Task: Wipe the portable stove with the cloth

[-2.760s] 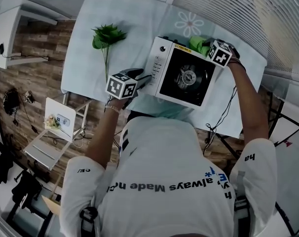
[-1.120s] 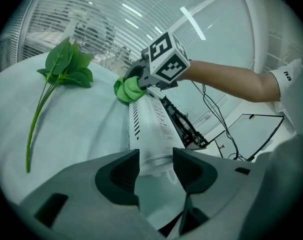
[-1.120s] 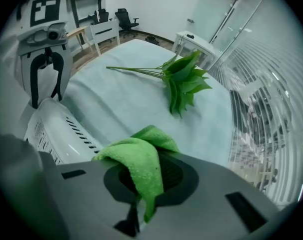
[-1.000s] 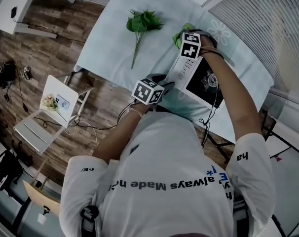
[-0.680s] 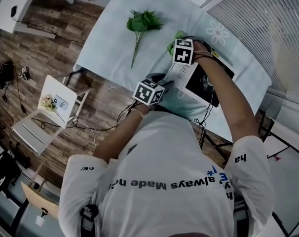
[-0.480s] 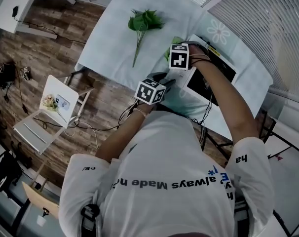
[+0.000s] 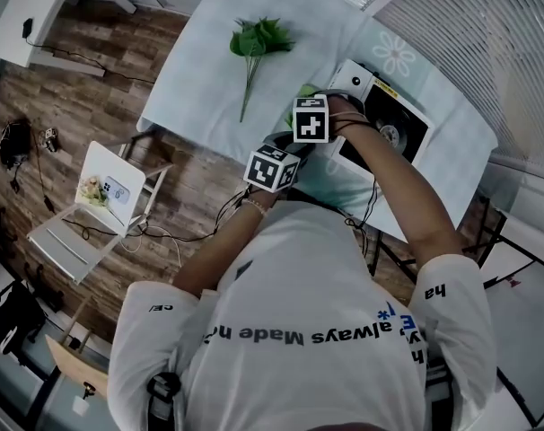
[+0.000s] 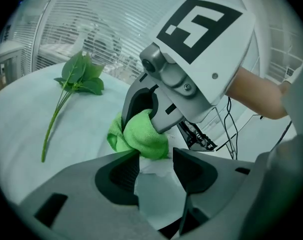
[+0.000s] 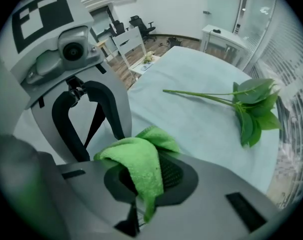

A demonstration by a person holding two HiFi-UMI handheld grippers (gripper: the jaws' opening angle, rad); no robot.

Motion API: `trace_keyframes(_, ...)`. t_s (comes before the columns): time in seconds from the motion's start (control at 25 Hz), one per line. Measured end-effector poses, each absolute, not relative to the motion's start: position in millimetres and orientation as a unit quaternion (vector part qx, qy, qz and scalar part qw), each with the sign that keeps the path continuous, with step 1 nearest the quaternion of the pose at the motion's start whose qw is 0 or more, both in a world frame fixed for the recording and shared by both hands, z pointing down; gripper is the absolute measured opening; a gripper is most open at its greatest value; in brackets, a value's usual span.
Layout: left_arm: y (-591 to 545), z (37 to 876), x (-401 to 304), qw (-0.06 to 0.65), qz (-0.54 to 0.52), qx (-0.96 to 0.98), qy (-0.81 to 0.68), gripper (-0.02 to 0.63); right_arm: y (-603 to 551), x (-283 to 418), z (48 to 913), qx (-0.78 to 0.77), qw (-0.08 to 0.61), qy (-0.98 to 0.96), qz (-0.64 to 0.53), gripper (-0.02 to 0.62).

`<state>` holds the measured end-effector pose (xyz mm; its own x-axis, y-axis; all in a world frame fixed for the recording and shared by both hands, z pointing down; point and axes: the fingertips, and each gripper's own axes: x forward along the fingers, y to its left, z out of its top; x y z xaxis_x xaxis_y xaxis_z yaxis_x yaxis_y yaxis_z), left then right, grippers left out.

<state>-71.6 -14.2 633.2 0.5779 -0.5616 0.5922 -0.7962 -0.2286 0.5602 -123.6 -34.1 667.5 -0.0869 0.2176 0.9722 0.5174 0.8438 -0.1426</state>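
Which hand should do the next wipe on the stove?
Right. The right gripper is shut on the green cloth, beside the stove. The left gripper has no cloth; it seems to pinch the stove's pale edge, steadying it.

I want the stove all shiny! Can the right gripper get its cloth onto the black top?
Probably yes. The right gripper grips the green cloth right beside the stove, and nothing lies on the black top to block it.
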Motion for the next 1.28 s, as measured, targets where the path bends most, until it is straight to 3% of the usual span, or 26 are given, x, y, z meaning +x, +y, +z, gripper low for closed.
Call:
trace_keyframes(0.2,-13,611,-87,0.416,0.134,0.783,-0.442,0.212,-72,-125,629,-0.116,0.559,-0.816,-0.090,0.023)
trace_keyframes(0.4,-17,575,-94,0.365,0.133,0.804,-0.450,0.196,-104,-100,553,0.048,0.440,-0.896,-0.039,0.023)
trace_keyframes(0.76,-47,446,-95,0.211,0.053,0.842,-0.493,0.055,-104,-16,403,0.263,0.194,-0.945,0.030,0.023)
trace_keyframes(1.0,-54,351,-66,0.116,-0.005,0.865,-0.489,0.031,-79,34,323,0.318,0.101,-0.942,0.028,0.023)
trace_keyframes(1.28,-54,273,-30,0.053,-0.044,0.877,-0.476,0.028,-54,80,263,0.374,0.047,-0.926,0.016,0.023)
